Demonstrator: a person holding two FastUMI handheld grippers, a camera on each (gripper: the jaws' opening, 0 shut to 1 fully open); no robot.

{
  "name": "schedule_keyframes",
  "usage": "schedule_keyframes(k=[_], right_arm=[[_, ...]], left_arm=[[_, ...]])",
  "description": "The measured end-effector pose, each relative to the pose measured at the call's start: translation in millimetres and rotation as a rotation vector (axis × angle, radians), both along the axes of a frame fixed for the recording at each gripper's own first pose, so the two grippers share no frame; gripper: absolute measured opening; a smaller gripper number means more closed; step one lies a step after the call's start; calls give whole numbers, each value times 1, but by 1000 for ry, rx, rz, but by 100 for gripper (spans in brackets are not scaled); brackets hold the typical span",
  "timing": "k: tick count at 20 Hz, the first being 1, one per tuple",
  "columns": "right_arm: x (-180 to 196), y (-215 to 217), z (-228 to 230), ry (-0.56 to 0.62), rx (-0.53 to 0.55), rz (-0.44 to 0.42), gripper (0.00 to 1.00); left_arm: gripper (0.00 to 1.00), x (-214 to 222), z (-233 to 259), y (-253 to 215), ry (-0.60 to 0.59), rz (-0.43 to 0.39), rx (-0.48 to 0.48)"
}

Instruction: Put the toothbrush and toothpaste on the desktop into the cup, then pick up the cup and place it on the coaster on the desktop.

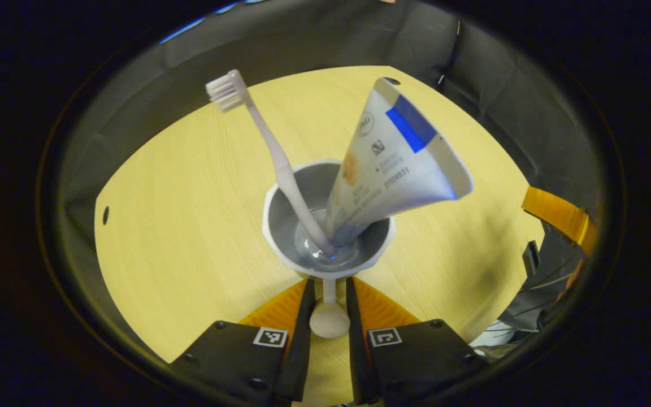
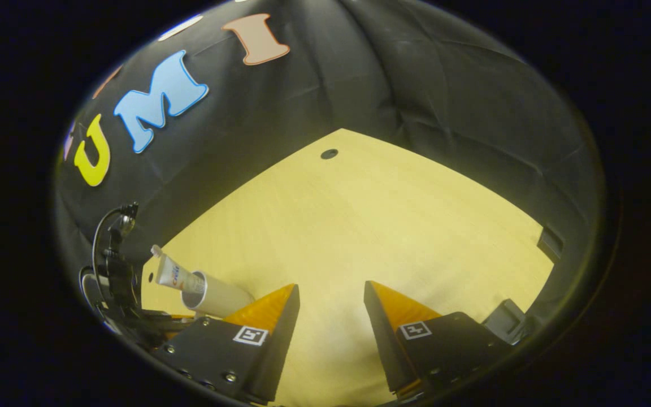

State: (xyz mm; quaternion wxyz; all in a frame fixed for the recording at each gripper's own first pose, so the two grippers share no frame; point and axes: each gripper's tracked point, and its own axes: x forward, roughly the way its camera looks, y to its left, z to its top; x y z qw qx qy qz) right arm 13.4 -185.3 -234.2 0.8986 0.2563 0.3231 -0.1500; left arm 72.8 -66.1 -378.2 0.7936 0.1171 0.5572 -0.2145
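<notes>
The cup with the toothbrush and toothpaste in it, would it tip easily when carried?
Probably top-heavy: the toothpaste and toothbrush lean far out of the cup. The left tool pinches only its thin handle, so it may swing.

Pale wood-grain desktop [image 1: 190, 226], matt; cup [image 1: 280, 226] perhaps glossy plastic; toothpaste [image 1: 393, 164] tube smooth, slightly shiny.

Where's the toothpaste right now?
In the left gripper view the toothpaste stands cap-down in the cup, right of the toothbrush, just ahead of the left gripper.
</notes>
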Motion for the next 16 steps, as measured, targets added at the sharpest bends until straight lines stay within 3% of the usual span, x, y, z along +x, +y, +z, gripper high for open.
schedule_keyframes(k=[1, 5, 8, 12, 16], right_arm=[[1, 5, 2, -2, -4, 15, 70], [11, 30, 14, -14, -18, 89, 70], [15, 51, 23, -29, -43, 157, 70], [19, 80, 43, -66, -86, 250, 69], [27, 115, 85, -153, -130, 340, 69]], left_arm=[[41, -3, 4, 3, -3, 8, -8], [38, -10, 16, 14, -32, 43, -75], [41, -15, 35, 26, -107, 80, -128], [41, -15, 82, 50, -283, 141, -152], [38, -6, 154, 89, -475, 261, -179]])
